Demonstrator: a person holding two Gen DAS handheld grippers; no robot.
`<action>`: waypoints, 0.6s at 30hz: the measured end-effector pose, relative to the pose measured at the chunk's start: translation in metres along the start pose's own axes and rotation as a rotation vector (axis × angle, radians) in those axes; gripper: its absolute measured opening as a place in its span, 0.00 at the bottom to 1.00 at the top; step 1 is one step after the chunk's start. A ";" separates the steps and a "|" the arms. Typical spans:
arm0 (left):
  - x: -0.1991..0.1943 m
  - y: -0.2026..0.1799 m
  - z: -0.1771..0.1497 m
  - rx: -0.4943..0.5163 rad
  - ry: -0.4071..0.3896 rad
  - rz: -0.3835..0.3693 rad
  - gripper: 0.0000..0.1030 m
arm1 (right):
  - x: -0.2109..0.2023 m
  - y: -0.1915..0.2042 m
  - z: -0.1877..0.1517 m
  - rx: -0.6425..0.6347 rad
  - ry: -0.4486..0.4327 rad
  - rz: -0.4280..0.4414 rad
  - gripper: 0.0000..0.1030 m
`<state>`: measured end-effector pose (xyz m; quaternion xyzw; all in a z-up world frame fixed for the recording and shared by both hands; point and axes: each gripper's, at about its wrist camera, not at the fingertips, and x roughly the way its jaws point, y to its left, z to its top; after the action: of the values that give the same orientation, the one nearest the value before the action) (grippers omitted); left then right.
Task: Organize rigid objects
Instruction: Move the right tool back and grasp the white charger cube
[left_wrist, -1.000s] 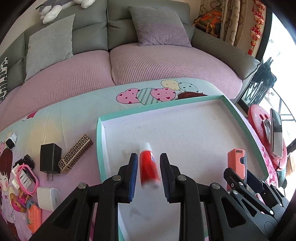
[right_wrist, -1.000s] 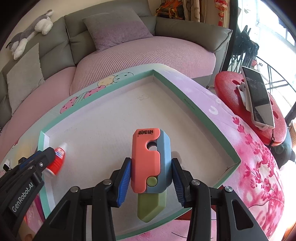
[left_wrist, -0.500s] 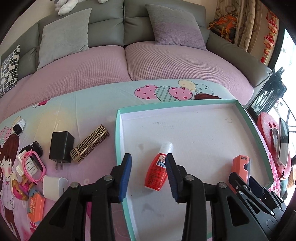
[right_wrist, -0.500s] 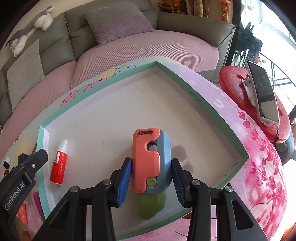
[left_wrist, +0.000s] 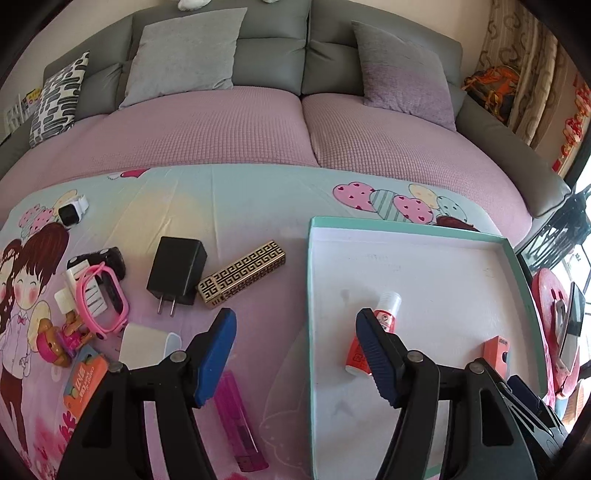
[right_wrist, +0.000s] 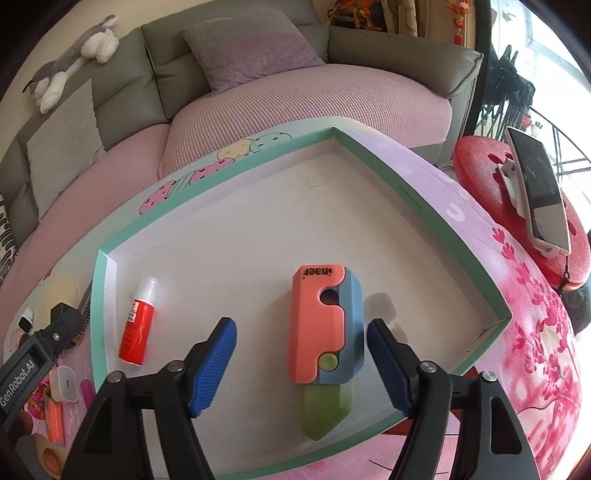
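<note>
A teal-rimmed white tray (left_wrist: 513, 254) (right_wrist: 424, 206) lies on the right of the table. A red glue bottle (left_wrist: 356, 356) (right_wrist: 136, 328) lies inside it near the left wall. An orange, blue and green toy knife (right_wrist: 325, 332) lies inside it on the right; its orange end shows in the left wrist view (left_wrist: 496, 350). My left gripper (left_wrist: 299, 356) is open and empty, straddling the tray's left wall. My right gripper (right_wrist: 301, 363) is open around the toy knife without touching it.
Loose items lie left of the tray: a black charger (left_wrist: 177, 269), a gold patterned box (left_wrist: 242, 273), a pink watch (left_wrist: 105, 299), a white charger (left_wrist: 146, 345), an orange box (left_wrist: 85, 380), a pink lighter (left_wrist: 238, 421). A phone (right_wrist: 537, 192) rests on a red stool beyond the table's right edge.
My left gripper let go of the glue bottle, opened wide and drew back left over the tray wall. My right gripper opened and released the toy knife onto the tray floor.
</note>
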<state>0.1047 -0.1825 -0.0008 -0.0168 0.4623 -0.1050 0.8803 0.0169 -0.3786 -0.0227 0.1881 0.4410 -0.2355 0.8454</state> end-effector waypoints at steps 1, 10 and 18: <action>0.001 0.004 -0.002 -0.014 0.004 -0.001 0.67 | -0.001 0.002 0.000 -0.004 -0.004 0.007 0.86; 0.000 0.040 -0.009 -0.115 0.016 0.011 0.79 | -0.006 0.019 -0.002 -0.050 -0.050 0.010 1.00; -0.008 0.084 -0.015 -0.215 0.005 0.049 0.84 | -0.013 0.041 -0.005 -0.096 -0.081 0.038 1.00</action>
<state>0.1024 -0.0978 -0.0134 -0.0995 0.4734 -0.0333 0.8746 0.0304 -0.3401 -0.0101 0.1459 0.4134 -0.2053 0.8750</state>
